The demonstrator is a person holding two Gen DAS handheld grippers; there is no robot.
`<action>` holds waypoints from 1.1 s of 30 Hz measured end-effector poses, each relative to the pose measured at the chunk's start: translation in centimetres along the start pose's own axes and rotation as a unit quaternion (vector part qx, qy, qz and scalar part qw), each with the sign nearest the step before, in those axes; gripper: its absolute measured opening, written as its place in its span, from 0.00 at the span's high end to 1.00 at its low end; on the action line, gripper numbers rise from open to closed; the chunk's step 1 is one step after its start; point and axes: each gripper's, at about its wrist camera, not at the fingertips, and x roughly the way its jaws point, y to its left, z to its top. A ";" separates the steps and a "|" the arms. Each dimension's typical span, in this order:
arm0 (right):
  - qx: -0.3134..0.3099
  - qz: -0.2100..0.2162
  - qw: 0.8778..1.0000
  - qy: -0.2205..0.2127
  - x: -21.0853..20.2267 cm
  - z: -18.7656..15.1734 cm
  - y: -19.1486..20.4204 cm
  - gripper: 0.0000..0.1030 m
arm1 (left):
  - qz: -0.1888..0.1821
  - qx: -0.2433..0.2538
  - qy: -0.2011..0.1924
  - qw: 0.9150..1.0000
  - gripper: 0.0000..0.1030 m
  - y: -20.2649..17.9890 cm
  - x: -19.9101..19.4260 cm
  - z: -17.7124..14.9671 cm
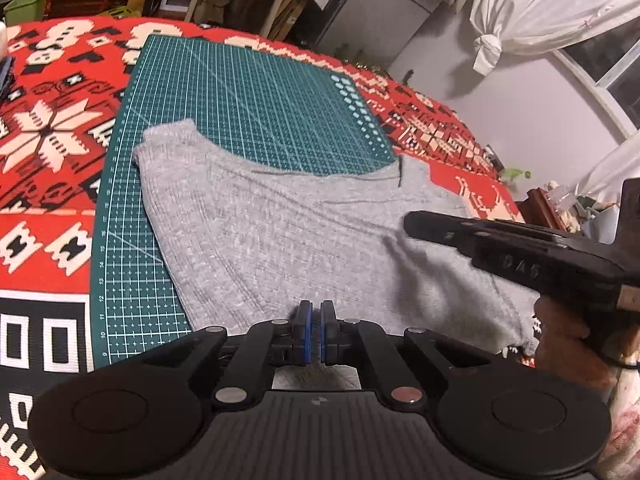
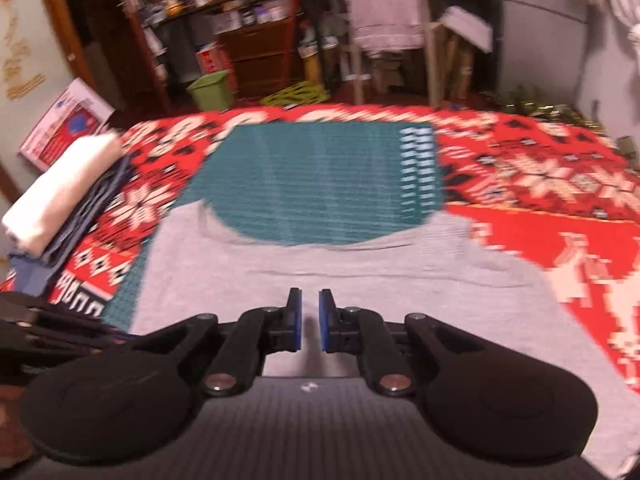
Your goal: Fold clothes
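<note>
**Grey shirt spread on the mat, both tools empty**

In my left view the grey shirt [image 1: 304, 232] fills the middle of the frame, lying flat across the near part of the green mat [image 1: 256, 92], its curved neckline toward the top. The mat sits on a red patterned blanket [image 1: 52, 128]. My left tool [image 1: 316, 332] hovers at the lower centre over the shirt's near edge, its blue pads nearly together with only a thin gap, and nothing between them. My right tool [image 1: 412, 224] reaches in from the right edge, low over the shirt's right side.

In my right view, which is blurred, the right tool [image 2: 310, 318] sits at lower centre above the shirt [image 2: 360, 280], released, its pads apart with no cloth between them. A stack of folded clothes [image 2: 60, 196] lies at the left edge.
</note>
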 end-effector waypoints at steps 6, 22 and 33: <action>-0.009 -0.004 1.000 0.017 3.2 -0.3 1.0 1.00 | 0.000 -0.002 0.001 1.000 0.98 0.3 0.1 -0.2; 0.029 -0.041 0.999 -0.006 0.8 -0.1 -2.5 0.97 | 0.001 -0.006 0.001 1.000 0.98 0.4 -0.2 -0.3; 0.005 -0.032 0.999 0.002 -3.6 -3.6 -0.3 0.94 | -0.003 0.006 -0.020 1.000 0.97 -1.3 -2.3 -1.1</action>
